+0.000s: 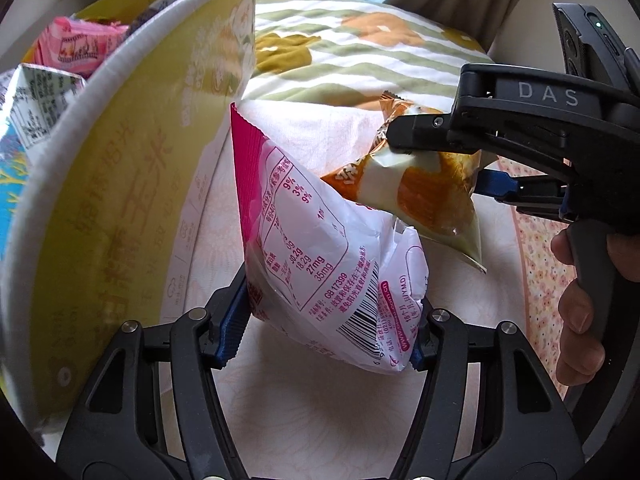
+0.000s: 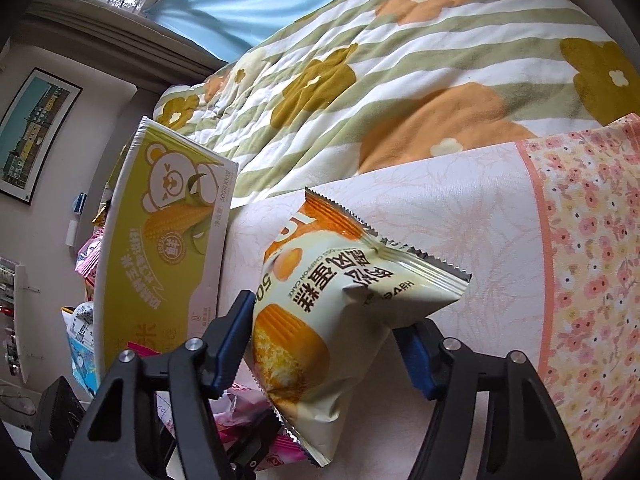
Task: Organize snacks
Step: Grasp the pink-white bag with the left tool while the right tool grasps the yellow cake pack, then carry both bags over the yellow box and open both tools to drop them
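We have the left gripper (image 1: 324, 320) closed on a white and pink plastic snack packet with a barcode and nutrition table (image 1: 320, 240), its blue pads pressing both lower edges so the packet stands up between them, clear of the pale floral bed sheet (image 1: 320, 400); our right gripper (image 2: 324, 340) has its blue pads clamped on a cream and orange chiffon cake packet (image 2: 320, 320), squeezing it at the waist, the crimped top pointing away from us; in the left wrist view the cake packet (image 1: 424, 192) hangs just above and touching the pink packet's upper edge; a yellow-green cardboard box printed with a bear and corn (image 2: 160, 248) stands to the left, just beside both packets, with pink wrapped snacks (image 1: 76, 44) inside it; a striped flower-patterned quilt (image 2: 400, 80) lies beyond.
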Demonstrator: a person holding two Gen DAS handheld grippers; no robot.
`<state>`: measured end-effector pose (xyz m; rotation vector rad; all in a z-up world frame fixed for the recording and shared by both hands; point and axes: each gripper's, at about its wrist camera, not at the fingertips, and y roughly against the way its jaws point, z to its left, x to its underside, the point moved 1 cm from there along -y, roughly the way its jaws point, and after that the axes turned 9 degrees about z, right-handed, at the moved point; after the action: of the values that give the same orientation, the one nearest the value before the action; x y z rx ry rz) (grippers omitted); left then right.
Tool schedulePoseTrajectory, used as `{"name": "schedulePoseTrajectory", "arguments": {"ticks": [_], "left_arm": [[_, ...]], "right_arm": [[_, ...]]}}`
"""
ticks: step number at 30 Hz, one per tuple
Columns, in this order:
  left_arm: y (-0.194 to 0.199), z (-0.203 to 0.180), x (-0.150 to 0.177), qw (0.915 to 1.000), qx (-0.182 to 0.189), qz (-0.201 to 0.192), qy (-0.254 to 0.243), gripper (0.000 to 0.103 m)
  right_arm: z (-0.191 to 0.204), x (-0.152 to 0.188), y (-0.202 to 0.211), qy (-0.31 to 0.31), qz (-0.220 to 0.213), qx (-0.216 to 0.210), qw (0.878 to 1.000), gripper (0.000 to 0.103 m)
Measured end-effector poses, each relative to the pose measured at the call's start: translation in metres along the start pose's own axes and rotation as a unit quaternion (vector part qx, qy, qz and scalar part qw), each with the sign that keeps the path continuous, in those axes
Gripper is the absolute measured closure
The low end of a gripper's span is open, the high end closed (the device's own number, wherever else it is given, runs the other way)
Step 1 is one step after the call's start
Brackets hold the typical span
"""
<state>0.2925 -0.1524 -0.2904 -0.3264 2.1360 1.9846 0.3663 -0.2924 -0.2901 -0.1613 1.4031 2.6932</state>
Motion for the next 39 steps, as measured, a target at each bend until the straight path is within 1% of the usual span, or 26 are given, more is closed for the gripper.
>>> {"name": "schedulePoseTrajectory", "arguments": {"ticks": [7,11,15,19,22,24,26,27,29,31,32,34,37,39], "left_arm": [[0.02,-0.009,0.006,0.9999,-0.002,-0.016,-0.007,0.044],[0.04,-0.016,0.009,0.9993,-0.001,-0.036,-0.007,0.044],[0.07,-0.025,0.009,0.9977,-0.002,-0.067,-0.009,0.044],[0.111,-0.031,0.008,0.9948,0.002,-0.101,-0.011,0.044],[0.143,-0.028,0.003,0.992,0.005,-0.125,-0.016,0.044],[0.162,-0.018,-0.003,0.9901,0.014,-0.139,-0.013,0.044],[0.179,-0.006,-0.009,0.9882,0.014,-0.152,-0.012,0.044],[0.191,0.005,-0.012,0.9861,0.017,-0.165,-0.01,0.044],[0.207,0.025,-0.019,0.9836,0.013,-0.179,-0.012,0.044],[0.218,0.044,-0.022,0.982,0.009,-0.188,-0.011,0.044],[0.224,0.061,-0.025,0.9812,0.009,-0.192,-0.01,0.044],[0.231,0.083,-0.031,0.981,0.008,-0.194,-0.009,0.044],[0.24,0.129,-0.041,0.9822,0.007,-0.188,-0.008,0.044],[0.245,0.16,-0.05,0.9829,0.003,-0.184,-0.012,0.044]], "right_arm": [[0.006,0.01,0.035,0.013,-0.029,-0.006,0.999,0.041],[0.012,0.017,0.067,0.026,-0.047,-0.006,0.999,0.041],[0.025,0.027,0.104,0.045,-0.069,-0.006,0.997,0.041],[0.043,0.034,0.14,0.065,-0.088,-0.011,0.994,0.041],[0.062,0.034,0.166,0.081,-0.103,-0.018,0.991,0.041],[0.079,0.032,0.182,0.095,-0.115,-0.016,0.989,0.041],[0.097,0.031,0.193,0.109,-0.128,-0.013,0.986,0.041],[0.107,0.032,0.197,0.116,-0.135,-0.011,0.984,0.041],[0.126,0.032,0.201,0.129,-0.145,-0.009,0.981,0.041],[0.142,0.031,0.198,0.132,-0.153,-0.017,0.979,0.041],[0.152,0.032,0.194,0.132,-0.156,-0.02,0.979,0.041],[0.171,0.034,0.183,0.13,-0.162,-0.021,0.978,0.041],[0.198,0.035,0.165,0.121,-0.164,-0.036,0.978,0.041],[0.217,0.035,0.152,0.121,-0.163,-0.035,0.978,0.041]]}}
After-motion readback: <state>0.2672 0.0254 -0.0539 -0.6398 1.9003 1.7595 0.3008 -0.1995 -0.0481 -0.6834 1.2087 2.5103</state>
